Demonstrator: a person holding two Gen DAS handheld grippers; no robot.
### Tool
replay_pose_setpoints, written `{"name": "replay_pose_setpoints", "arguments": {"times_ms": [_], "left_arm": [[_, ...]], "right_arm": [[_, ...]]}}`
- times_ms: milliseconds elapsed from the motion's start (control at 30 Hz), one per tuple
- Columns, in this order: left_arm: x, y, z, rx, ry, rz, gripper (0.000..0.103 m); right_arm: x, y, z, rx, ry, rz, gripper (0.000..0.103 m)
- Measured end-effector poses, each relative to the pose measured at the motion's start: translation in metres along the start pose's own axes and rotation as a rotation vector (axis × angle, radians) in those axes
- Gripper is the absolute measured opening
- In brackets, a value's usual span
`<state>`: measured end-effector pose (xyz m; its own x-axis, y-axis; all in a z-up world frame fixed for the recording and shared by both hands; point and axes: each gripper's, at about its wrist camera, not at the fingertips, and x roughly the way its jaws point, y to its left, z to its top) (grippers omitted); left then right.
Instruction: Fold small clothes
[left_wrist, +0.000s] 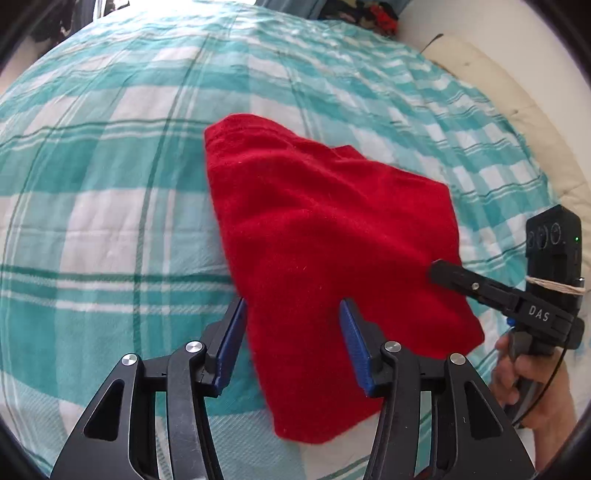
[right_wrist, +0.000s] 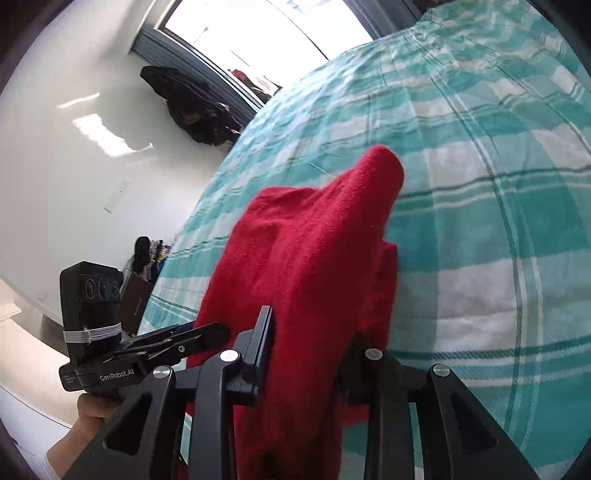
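Note:
A red fleece garment (left_wrist: 332, 240) lies folded in layers on a teal and white plaid bed cover (left_wrist: 110, 184). My left gripper (left_wrist: 293, 306) stands over its near left part. The jaws are apart, the left blue pad at the cloth's edge and the right pad on top of it, with the cloth flat between them. My right gripper (left_wrist: 437, 271) pokes in at the garment's right edge. In the right wrist view the garment (right_wrist: 314, 258) fills the gap of the right gripper (right_wrist: 317, 317) and covers its right finger. The left gripper (right_wrist: 221, 328) reaches in beside it.
The bed cover (right_wrist: 480, 221) stretches on past the garment. A cream pillow (left_wrist: 517, 110) lies along the far right edge. Dark clothes (right_wrist: 195, 110) are heaped on the white floor by the window. A person's hand (left_wrist: 517, 376) holds the right gripper's handle.

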<state>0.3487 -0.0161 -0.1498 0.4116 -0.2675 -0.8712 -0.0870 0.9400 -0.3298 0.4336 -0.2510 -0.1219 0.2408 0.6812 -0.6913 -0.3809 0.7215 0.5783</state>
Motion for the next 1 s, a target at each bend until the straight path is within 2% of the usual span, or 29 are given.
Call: {"name": "replay_pose_setpoints", "arguments": {"times_ms": [33, 67, 100, 200, 333, 400, 433, 533, 633, 767, 867, 1000], "left_arm": [[0.000, 0.007, -0.017, 0.001, 0.008, 0.013, 0.054], [-0.008, 0.012, -0.033, 0.000, -0.014, 0.003, 0.060], [-0.020, 0.015, -0.046, 0.005, -0.047, 0.019, 0.070], [-0.059, 0.006, -0.078, 0.095, -0.152, 0.191, 0.095], [-0.098, -0.025, -0.104, 0.237, -0.266, 0.385, 0.098], [-0.114, -0.037, -0.118, 0.244, -0.305, 0.436, 0.099], [-0.120, -0.041, -0.123, 0.237, -0.304, 0.432, 0.099], [-0.133, -0.050, -0.140, 0.194, -0.295, 0.494, 0.099], [-0.139, -0.053, -0.151, 0.174, -0.235, 0.458, 0.099], [-0.144, -0.057, -0.162, 0.157, -0.169, 0.429, 0.099], [-0.151, -0.061, -0.168, 0.159, -0.186, 0.438, 0.099], [-0.157, -0.063, -0.172, 0.159, -0.189, 0.442, 0.099]], "right_arm": [[0.007, -0.017, -0.017, 0.030, 0.039, -0.072, 0.067], [0.006, -0.030, -0.033, 0.053, 0.053, -0.143, 0.078], [-0.002, -0.039, -0.049, 0.064, 0.039, -0.191, 0.086], [-0.039, -0.049, -0.087, 0.058, -0.038, -0.265, 0.092], [-0.084, -0.014, -0.120, -0.067, -0.133, -0.348, 0.103], [-0.099, 0.016, -0.136, -0.158, -0.159, -0.355, 0.103], [-0.104, 0.032, -0.145, -0.199, -0.162, -0.357, 0.103], [-0.110, 0.068, -0.167, -0.266, -0.122, -0.395, 0.103], [-0.112, 0.091, -0.187, -0.288, -0.080, -0.451, 0.103], [-0.124, 0.115, -0.205, -0.295, -0.079, -0.481, 0.103], [-0.136, 0.129, -0.212, -0.283, -0.090, -0.471, 0.103], [-0.139, 0.143, -0.217, -0.310, -0.089, -0.518, 0.103]]}}
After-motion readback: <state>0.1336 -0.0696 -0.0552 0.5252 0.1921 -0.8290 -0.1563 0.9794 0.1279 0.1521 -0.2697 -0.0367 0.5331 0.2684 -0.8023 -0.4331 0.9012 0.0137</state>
